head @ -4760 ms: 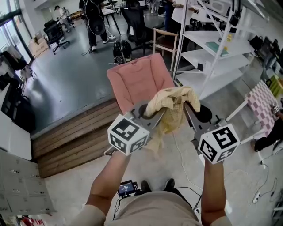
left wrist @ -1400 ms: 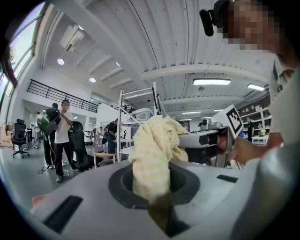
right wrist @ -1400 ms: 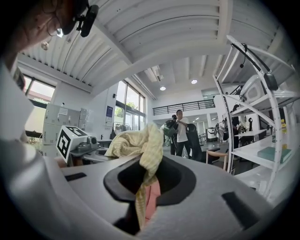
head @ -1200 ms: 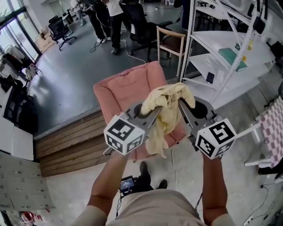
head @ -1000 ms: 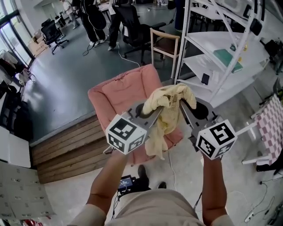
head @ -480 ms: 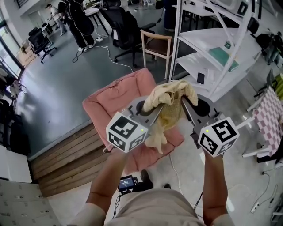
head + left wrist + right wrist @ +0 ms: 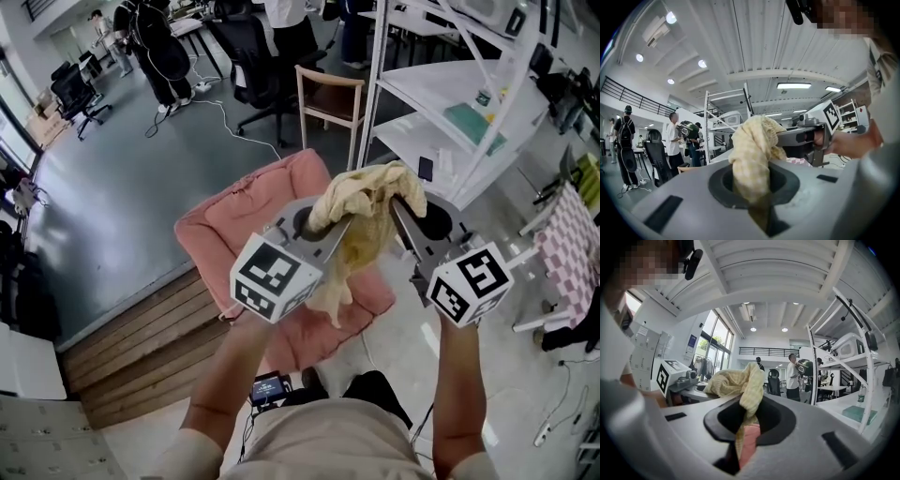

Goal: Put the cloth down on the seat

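Observation:
A pale yellow checked cloth (image 7: 361, 225) hangs bunched between my two grippers, held above the pink cushioned seat (image 7: 267, 239) in the head view. My left gripper (image 7: 336, 221) is shut on the cloth's left part; the cloth (image 7: 752, 159) rises out of its jaws in the left gripper view. My right gripper (image 7: 401, 208) is shut on the right part, and the cloth (image 7: 740, 390) drapes over its jaws in the right gripper view. The loose end dangles over the seat's front right. Pink shows low between the right jaws.
A white metal shelving rack (image 7: 441, 103) stands right of the seat. A wooden chair (image 7: 328, 98) and black office chairs are behind it. A wooden step (image 7: 141, 328) lies to the left. People stand at the back. A checked pink seat (image 7: 567, 234) is at far right.
The view has drawn a little nearer to the pink seat, which now sits lower and closer under the cloth. Both grippers still hold the cloth the same way.

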